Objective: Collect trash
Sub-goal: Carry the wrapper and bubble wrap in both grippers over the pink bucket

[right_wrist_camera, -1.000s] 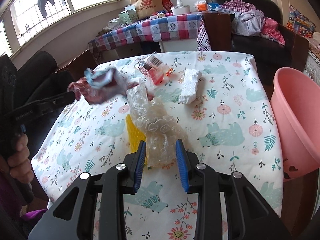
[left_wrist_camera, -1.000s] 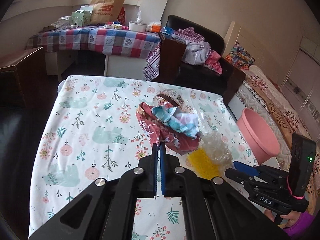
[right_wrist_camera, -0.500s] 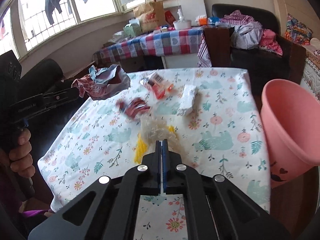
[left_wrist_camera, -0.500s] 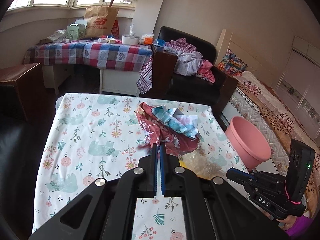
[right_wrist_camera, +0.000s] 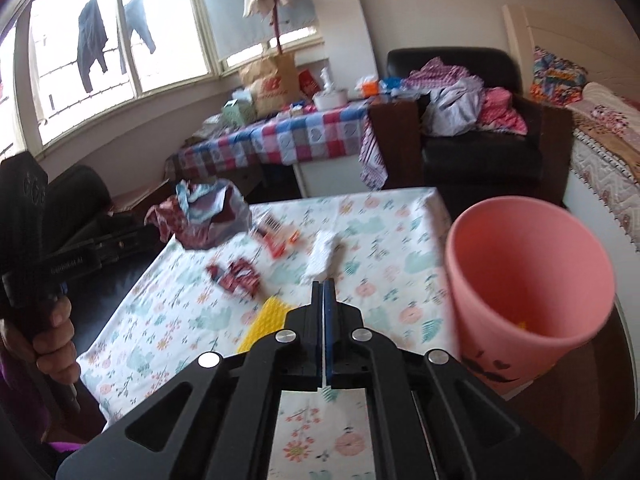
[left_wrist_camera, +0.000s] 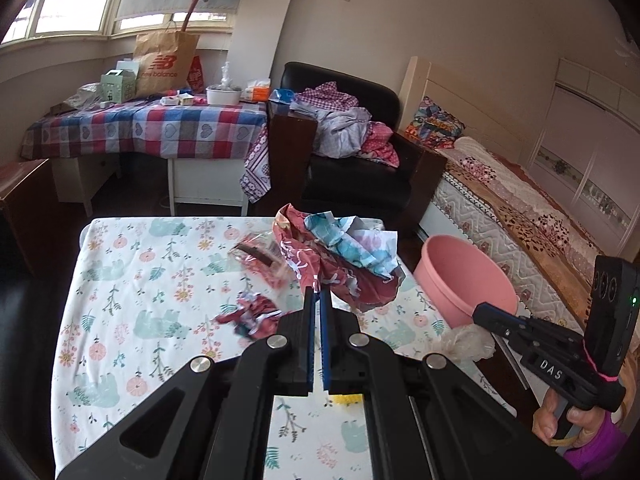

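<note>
My left gripper (left_wrist_camera: 318, 292) is shut on a crumpled red, blue and white wrapper (left_wrist_camera: 340, 256) and holds it above the floral table (left_wrist_camera: 120, 300); it also shows in the right wrist view (right_wrist_camera: 204, 216). My right gripper (right_wrist_camera: 323, 284) is shut. In the left wrist view it (left_wrist_camera: 478, 310) holds crumpled clear plastic (left_wrist_camera: 466, 342) that hangs below it, near the pink bin (left_wrist_camera: 464, 280). The plastic is hidden in the right wrist view, where the bin (right_wrist_camera: 528, 280) stands close on the right.
On the table lie a small red wrapper (right_wrist_camera: 236, 276), a clear packet with red print (right_wrist_camera: 280, 240), a white foam piece (right_wrist_camera: 324, 254) and a yellow piece (right_wrist_camera: 266, 320). Behind are a checked table (left_wrist_camera: 148, 128), a black armchair (left_wrist_camera: 360, 168) and a bed (left_wrist_camera: 520, 208).
My right gripper closed on the clear plastic and lifted it off the table toward the pink bin. My left gripper rose with the wrapper, uncovering the small red wrapper.
</note>
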Demonstrator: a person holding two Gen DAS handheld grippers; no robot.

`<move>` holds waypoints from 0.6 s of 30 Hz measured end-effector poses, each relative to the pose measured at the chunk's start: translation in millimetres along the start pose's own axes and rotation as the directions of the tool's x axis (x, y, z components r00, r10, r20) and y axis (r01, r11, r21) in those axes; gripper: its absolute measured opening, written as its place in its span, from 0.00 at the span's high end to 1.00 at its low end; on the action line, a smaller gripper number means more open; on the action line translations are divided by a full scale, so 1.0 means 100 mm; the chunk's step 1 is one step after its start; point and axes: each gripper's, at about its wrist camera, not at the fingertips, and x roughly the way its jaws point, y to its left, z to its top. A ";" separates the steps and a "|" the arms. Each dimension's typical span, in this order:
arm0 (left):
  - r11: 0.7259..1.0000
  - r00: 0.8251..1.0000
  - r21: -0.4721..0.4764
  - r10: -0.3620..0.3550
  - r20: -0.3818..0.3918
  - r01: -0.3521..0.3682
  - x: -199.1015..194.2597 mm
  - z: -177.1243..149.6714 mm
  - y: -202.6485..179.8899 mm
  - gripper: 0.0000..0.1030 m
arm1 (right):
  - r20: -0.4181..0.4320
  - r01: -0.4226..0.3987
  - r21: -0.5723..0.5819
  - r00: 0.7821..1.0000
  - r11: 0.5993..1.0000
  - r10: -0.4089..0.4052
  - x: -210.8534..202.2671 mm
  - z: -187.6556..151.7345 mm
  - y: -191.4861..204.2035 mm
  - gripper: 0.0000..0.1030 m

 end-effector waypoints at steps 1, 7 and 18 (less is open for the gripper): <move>1.000 1.000 0.005 -0.007 -0.001 0.007 0.02 0.01 -0.03 0.99 | 0.010 0.007 0.004 1.000 1.000 -0.007 -0.02 0.02 -0.03 0.99; 0.997 0.999 0.051 -0.054 -0.004 0.054 0.17 0.10 -0.28 0.99 | 0.058 0.048 0.030 0.997 0.998 -0.050 -0.15 0.16 -0.26 1.00; 0.987 0.993 0.105 -0.121 -0.011 0.121 0.31 0.13 -0.58 0.99 | -0.164 -0.008 0.042 0.986 0.999 0.015 -0.13 -0.13 -0.49 0.66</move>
